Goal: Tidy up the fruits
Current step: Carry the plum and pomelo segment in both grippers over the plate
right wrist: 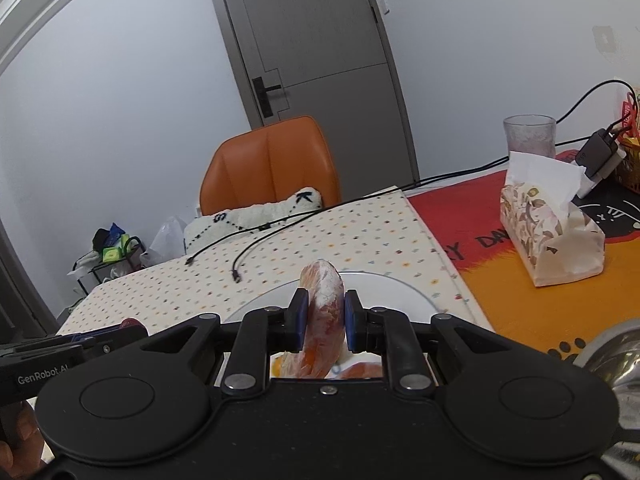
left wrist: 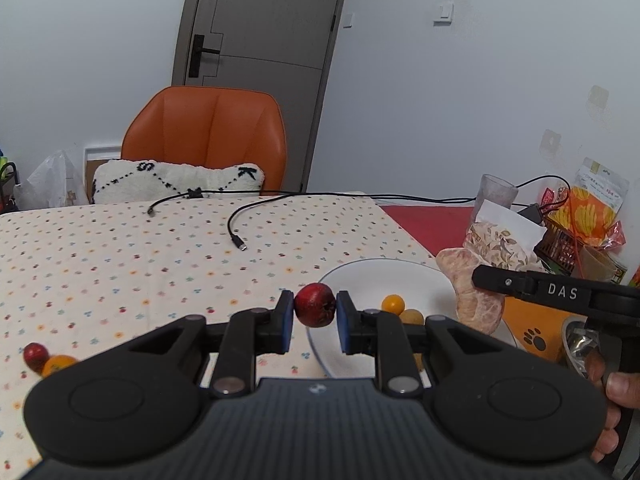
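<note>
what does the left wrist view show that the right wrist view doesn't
Only the left wrist view shows the left tongs shut on a red fruit, small yellow fruits on the plate, and two more fruits on the cloth. Only the right wrist view shows the right tongs gripping the pomelo segment from behind. Both show the white plate and orange chair.

White "DAS" on the right gripper (left wrist: 480,276) arm seen from the left wrist, "GenRobot.AI" on the left gripper (right wrist: 128,326) body seen from the right wrist, black "S" and "K" on white cushion (left wrist: 178,180), partial "Y DA" lettering on red-orange mat (right wrist: 472,216)
</note>
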Demonstrator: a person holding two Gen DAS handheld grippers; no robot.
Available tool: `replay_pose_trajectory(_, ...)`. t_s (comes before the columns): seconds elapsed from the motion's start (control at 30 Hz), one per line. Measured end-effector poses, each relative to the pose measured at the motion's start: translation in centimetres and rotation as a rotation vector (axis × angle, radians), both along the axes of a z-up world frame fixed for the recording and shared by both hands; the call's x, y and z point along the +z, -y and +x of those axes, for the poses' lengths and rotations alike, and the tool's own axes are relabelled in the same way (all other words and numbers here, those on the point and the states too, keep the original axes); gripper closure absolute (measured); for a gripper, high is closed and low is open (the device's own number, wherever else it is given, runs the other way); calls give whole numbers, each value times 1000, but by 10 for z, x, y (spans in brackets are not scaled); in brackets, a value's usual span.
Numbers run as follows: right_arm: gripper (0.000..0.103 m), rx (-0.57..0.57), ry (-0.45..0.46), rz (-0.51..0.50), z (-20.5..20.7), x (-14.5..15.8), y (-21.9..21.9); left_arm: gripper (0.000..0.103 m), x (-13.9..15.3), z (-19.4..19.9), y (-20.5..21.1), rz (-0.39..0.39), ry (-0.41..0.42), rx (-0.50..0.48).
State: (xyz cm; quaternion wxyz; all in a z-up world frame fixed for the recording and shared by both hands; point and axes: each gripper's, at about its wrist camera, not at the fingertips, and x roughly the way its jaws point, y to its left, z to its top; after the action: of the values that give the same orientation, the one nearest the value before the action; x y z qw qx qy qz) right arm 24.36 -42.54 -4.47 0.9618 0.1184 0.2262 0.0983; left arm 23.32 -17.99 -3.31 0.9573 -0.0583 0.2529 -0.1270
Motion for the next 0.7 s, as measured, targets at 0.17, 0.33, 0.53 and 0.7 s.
replay_pose_trajectory(0.17,86,-6,-17,-1,13,-7,6,82,-2,13,13,6,-1,-19)
replay_pose_trajectory(0.33,86,-13,-33,1,26,-14,10,82,-7,27,22,7,-16,-32)
replay_pose_trajectory(0.53,86,-3,-44,12,37,-20,9,82,-10,41,29,-4,-26,-38)
replay_pose_trajectory(0.7,82,-8,-61,-1,47,-23,7,82,-10,46,33,-4,-13,-36)
